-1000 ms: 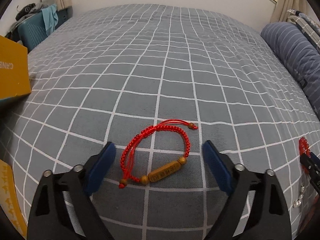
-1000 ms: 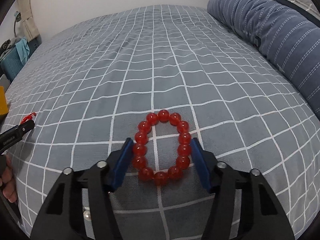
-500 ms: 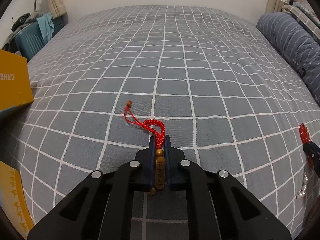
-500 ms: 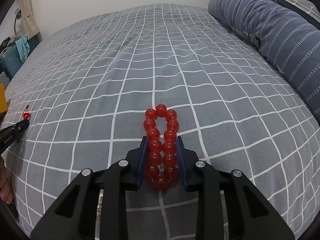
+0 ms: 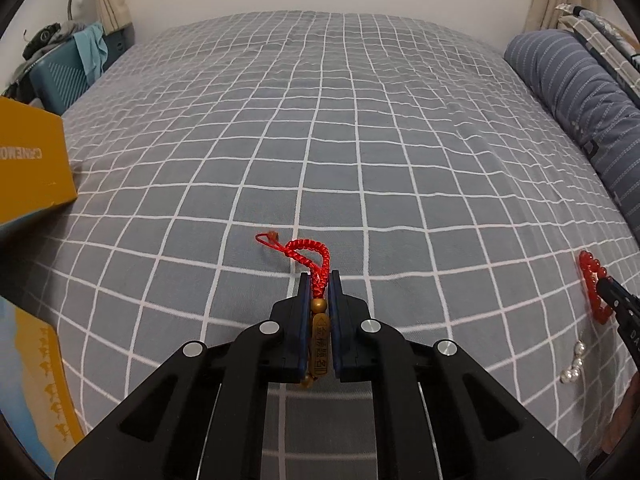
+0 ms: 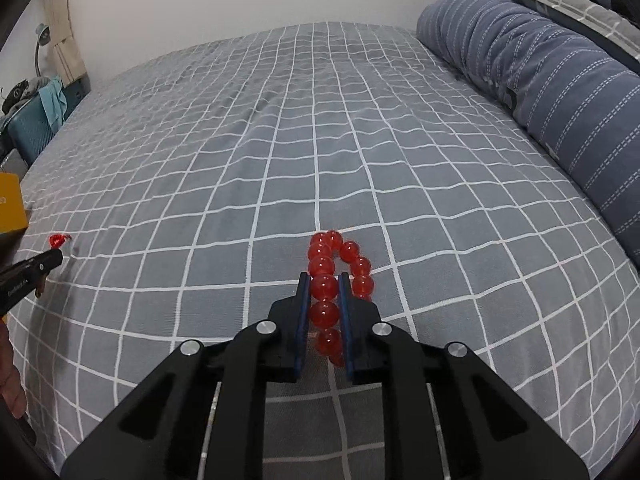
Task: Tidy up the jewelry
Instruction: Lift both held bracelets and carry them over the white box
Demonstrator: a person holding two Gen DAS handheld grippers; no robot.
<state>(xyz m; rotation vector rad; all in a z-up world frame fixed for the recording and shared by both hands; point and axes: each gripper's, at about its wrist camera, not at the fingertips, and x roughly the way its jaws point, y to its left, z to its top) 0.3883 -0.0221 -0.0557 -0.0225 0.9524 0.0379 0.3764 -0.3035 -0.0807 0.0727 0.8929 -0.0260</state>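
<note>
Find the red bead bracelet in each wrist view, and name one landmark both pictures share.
Left wrist view: red bead bracelet at the far right edge, on the right gripper's tip.
Right wrist view: bracelet at lower centre, clamped in the right gripper.
Shared landmark: the striped blue bolster.

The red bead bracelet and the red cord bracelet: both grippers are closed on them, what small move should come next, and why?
Probably lift both a little. The left gripper pinches the red cord bracelet and the right gripper clamps the red bead bracelet, while their free ends seem to rest on the bedspread.
</note>
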